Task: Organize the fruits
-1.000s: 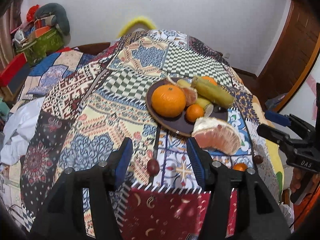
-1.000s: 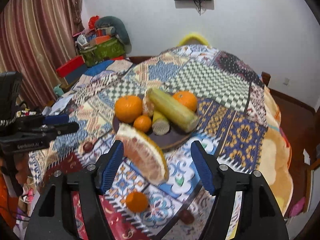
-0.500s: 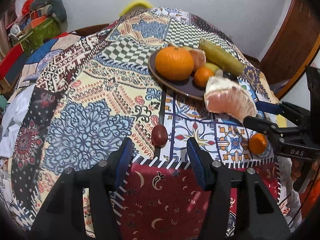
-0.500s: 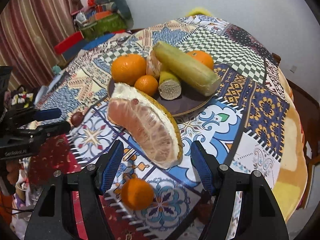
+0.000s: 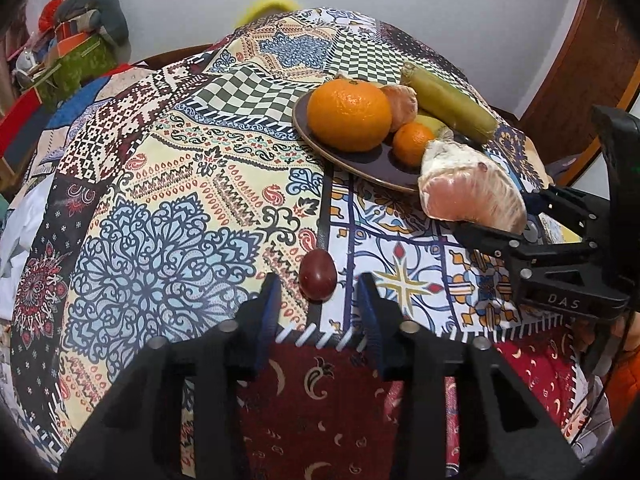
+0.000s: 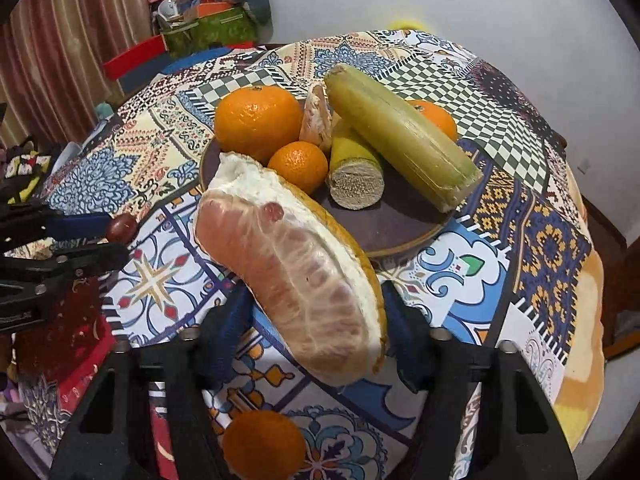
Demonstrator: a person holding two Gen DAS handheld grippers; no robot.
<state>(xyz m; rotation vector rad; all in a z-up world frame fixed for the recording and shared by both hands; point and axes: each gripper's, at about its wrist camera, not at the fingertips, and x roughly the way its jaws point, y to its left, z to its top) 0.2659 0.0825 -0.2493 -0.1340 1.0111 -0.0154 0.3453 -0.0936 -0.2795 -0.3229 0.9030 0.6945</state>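
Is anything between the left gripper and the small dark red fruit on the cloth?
Nothing visible. The dark red fruit lies just ahead of the left gripper, in line with its open gap, with only patterned tablecloth around it.

Colours on my patchwork table

I see a patchwork tablecloth (image 5: 168,184) of green-white checks, blue mandalas, cream paisley and dark red crescent print. On the dark brown round plate (image 6: 404,220) sit a large bright orange mandarin (image 5: 349,114), a small orange tangerine (image 6: 298,166) and a yellow-green sugarcane length (image 6: 400,136). The peeled pomelo wedge (image 6: 292,280) is pink with white pith and yellow rind. A dark red glossy date (image 5: 318,275) lies on the cloth.
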